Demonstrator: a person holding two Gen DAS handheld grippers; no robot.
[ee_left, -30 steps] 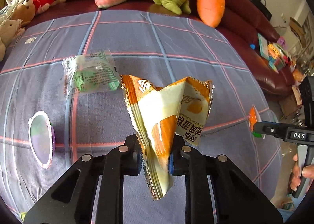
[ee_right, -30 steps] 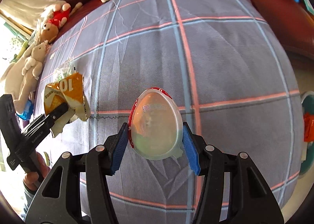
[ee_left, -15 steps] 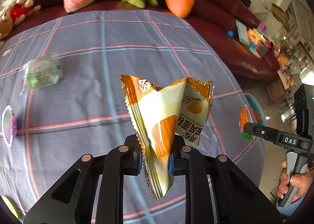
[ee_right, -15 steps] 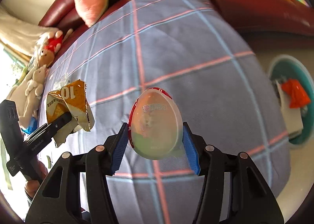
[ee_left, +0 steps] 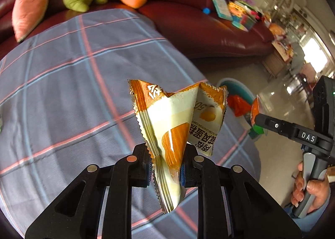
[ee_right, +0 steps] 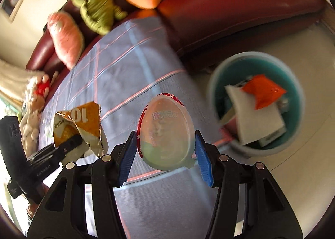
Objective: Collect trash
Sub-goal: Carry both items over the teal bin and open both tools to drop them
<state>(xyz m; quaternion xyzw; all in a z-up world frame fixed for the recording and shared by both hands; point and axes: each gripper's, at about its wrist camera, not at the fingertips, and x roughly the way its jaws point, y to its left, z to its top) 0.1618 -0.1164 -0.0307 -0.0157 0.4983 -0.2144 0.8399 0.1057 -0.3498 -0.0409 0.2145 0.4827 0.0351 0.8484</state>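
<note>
The left gripper (ee_left: 165,165) pinches a crumpled orange-and-cream snack wrapper (ee_left: 175,125) near its lower folds, jaws nearly together; the film looks light, floppy and slick, so a bite on the bunched, layered part seems safer than on a loose corner. The right gripper (ee_right: 165,151) stands about half open, its blue pads (ee_right: 202,159) clamping the rim of an egg-shaped clear plastic shell (ee_right: 165,132) across its width; that shell looks thin, springy and smooth, likely to pop out if squeezed hard. Both pieces hang over the edge of the checked table (ee_right: 129,67), with the teal bin (ee_right: 222,84) on the floor just beyond, already holding paper and an orange packet (ee_right: 263,90).
</note>
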